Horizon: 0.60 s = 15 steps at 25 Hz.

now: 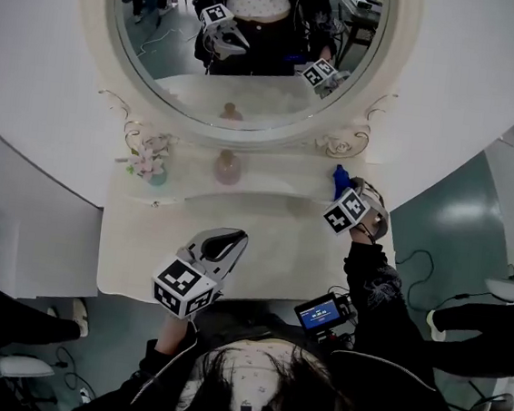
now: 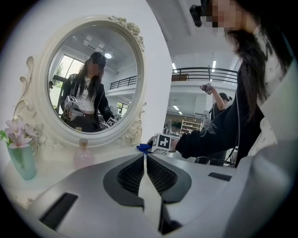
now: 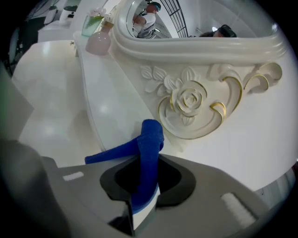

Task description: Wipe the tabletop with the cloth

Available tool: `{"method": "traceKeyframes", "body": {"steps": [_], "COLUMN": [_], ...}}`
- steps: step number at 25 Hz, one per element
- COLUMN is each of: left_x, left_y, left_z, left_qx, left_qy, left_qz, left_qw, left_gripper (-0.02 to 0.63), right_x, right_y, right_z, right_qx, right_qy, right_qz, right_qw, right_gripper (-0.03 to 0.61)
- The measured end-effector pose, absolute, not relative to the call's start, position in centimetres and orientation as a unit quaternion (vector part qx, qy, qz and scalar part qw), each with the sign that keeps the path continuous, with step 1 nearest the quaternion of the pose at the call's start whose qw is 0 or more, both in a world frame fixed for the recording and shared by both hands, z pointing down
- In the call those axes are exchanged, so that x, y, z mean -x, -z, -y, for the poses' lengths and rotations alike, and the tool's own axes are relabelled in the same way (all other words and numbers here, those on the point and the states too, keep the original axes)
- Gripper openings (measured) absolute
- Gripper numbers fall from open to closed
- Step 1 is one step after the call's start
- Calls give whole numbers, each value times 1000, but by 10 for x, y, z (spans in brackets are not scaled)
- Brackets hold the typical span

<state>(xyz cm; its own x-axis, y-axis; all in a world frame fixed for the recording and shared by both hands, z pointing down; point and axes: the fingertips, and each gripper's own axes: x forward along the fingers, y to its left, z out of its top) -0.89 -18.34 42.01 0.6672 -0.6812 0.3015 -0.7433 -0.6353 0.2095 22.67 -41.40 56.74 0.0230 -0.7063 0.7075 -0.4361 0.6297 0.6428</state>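
R hand-held gripper clamped on 1 soft blue cloth near glossy cream surface; L hand-held gripper pressed together. 1 pink bottle.

Pink bottle and flower vase below mirror

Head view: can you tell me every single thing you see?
dressing table: one, cream, centre
oval mirror: one, cream frame, behind the table
bottle: one, pink, shelf under the mirror
vase of flowers: one, teal with pink blooms, shelf's left end
cloth: one, blue, clamped in the right gripper
small screen: one, black, below the table's right front corner
left gripper: one, grey, shut and empty, over the table's front
right gripper: one, grey, shut on the cloth, at the shelf's right end
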Motion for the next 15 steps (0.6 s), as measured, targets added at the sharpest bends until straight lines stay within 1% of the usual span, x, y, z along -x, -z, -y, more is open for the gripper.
{"method": "traceKeyframes", "body": {"steps": [7, 15], "left_x": [-12, -35], "left_y": [-420, -428], "left_z": [174, 147], "left_qx": [-891, -871], "left_qy": [-100, -101], "left_qz": [414, 452], "left_qw": [159, 163], "left_gripper": [2, 2], "right_x": [-274, -302], "right_y": [-569, -573], "right_z": [420, 420], "right_qx": [-420, -409], "right_qy": [110, 124], "right_qz": [680, 681], "right_qw": [591, 594], "right_gripper": [75, 75]}}
